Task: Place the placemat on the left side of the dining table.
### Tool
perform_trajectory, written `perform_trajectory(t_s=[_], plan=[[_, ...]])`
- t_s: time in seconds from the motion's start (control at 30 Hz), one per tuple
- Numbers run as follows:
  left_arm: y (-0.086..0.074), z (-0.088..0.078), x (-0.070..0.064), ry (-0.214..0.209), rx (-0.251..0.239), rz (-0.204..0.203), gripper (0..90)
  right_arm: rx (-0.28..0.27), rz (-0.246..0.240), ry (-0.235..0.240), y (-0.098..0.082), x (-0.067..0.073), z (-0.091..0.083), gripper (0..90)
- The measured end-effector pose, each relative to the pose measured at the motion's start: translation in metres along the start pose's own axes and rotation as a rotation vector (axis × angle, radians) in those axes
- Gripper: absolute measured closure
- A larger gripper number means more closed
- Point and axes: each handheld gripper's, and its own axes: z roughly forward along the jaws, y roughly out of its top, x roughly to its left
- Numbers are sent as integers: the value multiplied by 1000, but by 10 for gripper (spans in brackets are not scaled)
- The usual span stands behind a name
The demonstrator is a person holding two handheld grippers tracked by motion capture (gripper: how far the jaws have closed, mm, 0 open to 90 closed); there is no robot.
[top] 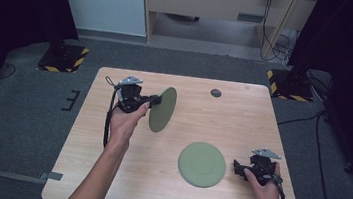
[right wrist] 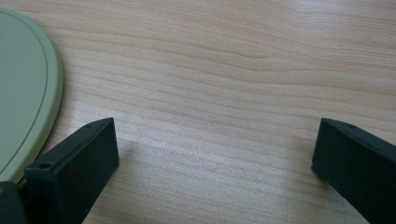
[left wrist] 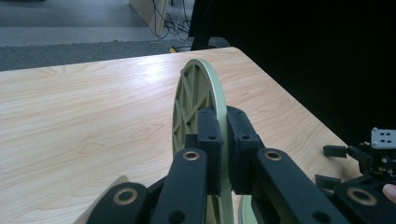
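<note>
The worktop (top: pixel 106 172) is pale wood-grain laminate with a soft sheen. Both green plates (top: pixel 202 164) look like smooth matt plastic; the lifted plate (left wrist: pixel 215 88), frame centre, shows a ribbed underside.

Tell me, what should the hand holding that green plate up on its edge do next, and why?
Probably carry it toward the stack. The left gripper is clamped on the rim of the lifted plate, held on edge above the table, while the flat plate lies beside the open right gripper.
</note>
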Motion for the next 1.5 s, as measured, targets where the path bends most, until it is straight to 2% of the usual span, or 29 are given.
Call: perform_trajectory(t_s=[1.13,1.5], plan=[[-18,-19,36,58,-1,-52,855,0,0,0,0,0,0,9],[-26,-23,43,66,0,-68,854,0,0,0,0,0,0,9]])
